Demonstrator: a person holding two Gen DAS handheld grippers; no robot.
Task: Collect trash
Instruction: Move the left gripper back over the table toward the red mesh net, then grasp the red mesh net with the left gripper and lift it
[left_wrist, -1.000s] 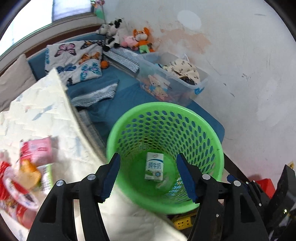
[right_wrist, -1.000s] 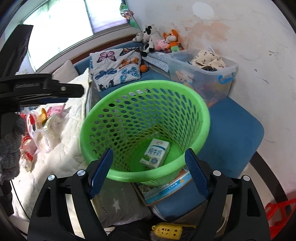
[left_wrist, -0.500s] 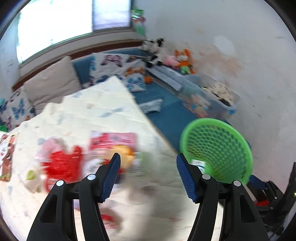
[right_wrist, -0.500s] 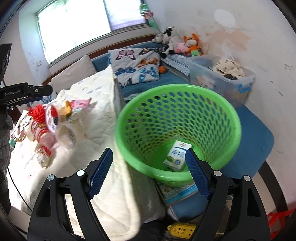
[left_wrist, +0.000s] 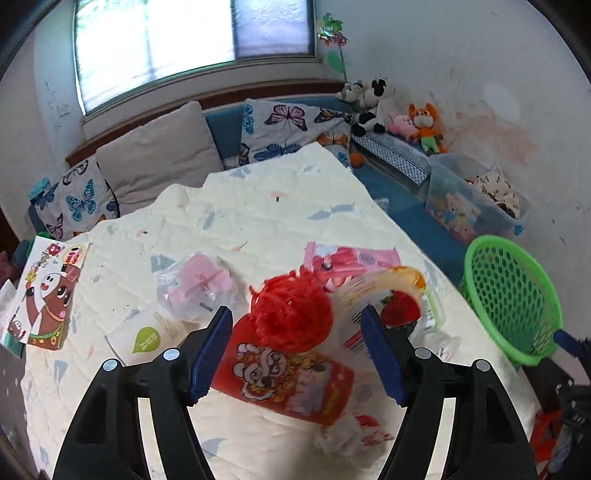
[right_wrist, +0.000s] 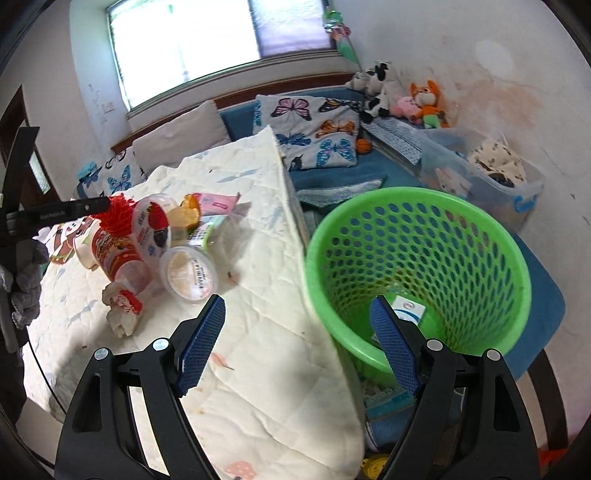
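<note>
1. The left hand-held gripper (left_wrist: 295, 349) hangs over a table under a cream quilted cloth (left_wrist: 258, 218); its jaws are opening, framing a red printed snack tube (left_wrist: 291, 384) with a frizzy red tuft, pads not touching it.
2. The right hand-held gripper (right_wrist: 297, 341) stands apart and empty, between the cloth edge and a green perforated plastic basket (right_wrist: 417, 221).
3. A small white milk carton (right_wrist: 408, 308) lies in the basket.

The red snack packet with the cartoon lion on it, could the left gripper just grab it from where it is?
Probably yes. The left gripper is opening, with nothing held, and the red snack packet lies right between and below its fingers on the quilt. Only the red pom-pom crowds its far end.
</note>
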